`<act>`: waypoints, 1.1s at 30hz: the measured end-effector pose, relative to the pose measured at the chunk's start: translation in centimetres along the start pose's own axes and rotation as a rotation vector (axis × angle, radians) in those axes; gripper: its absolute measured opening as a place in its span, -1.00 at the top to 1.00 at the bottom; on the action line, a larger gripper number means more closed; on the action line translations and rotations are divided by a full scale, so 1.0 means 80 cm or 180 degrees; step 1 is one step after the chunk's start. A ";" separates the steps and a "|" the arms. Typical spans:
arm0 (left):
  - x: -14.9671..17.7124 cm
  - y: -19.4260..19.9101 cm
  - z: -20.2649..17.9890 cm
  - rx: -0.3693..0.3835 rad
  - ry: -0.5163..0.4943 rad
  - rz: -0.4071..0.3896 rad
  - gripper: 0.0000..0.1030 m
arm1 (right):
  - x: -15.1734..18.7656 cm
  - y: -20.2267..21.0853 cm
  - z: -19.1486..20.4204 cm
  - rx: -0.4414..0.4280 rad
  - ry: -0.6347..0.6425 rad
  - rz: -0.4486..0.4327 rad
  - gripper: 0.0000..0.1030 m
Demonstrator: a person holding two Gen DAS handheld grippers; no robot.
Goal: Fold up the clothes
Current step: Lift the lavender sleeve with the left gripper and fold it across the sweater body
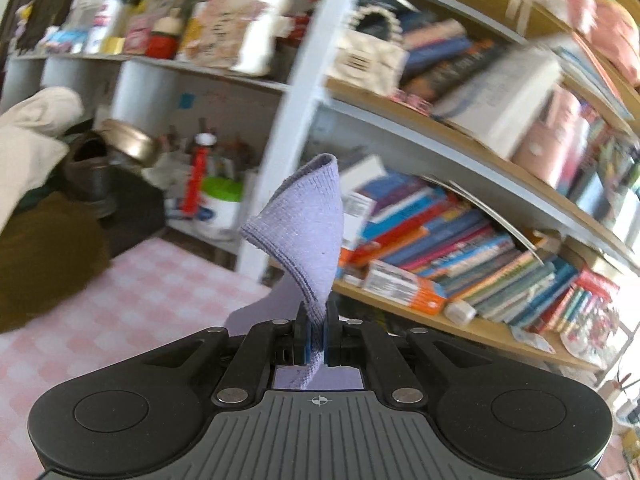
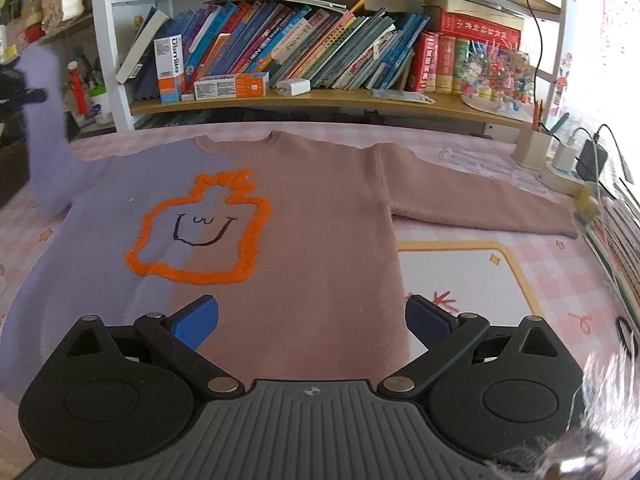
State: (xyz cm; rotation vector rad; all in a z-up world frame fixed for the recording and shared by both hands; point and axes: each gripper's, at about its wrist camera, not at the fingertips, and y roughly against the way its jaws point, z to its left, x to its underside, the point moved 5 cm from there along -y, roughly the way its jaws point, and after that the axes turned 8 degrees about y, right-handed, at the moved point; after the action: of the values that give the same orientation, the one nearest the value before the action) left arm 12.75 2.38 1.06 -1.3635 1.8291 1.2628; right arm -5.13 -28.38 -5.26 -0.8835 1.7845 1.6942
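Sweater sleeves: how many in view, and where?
2. Purple sleeve lifted, pinched in left claw. Pink sleeve flat on the table, spread away from the open right claw.

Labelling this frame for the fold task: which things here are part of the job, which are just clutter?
Part of the job:
- sweater, half lilac, half pink, flat on the table
- lilac sleeve cuff, pinched in the left gripper
- right gripper, open above the hem

Clutter:
- books on the shelf
- pen holder
- charger
- checked tablecloth
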 end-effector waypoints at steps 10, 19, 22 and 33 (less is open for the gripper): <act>0.063 -0.040 -0.120 0.0070 -0.0359 0.0199 0.93 | 0.013 0.001 -0.060 -0.0201 0.0036 -0.0035 -0.96; 0.113 -0.063 -0.173 0.0026 -0.0709 0.0366 0.93 | 0.025 0.001 -0.094 -0.0253 0.0049 -0.0010 -0.96; 0.129 -0.070 -0.184 0.0022 -0.0814 0.0446 0.93 | 0.029 0.000 -0.102 -0.0244 0.0026 0.0018 -0.96; 0.185 -0.107 -0.215 -0.0068 -0.1154 0.0804 0.70 | 0.043 0.002 -0.123 -0.0154 -0.0026 0.0104 -0.96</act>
State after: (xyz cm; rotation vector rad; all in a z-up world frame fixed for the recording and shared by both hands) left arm 17.50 -19.98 -7.01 -0.8589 1.7675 1.5456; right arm -6.82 -38.53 -6.93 -0.8712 1.7682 1.7660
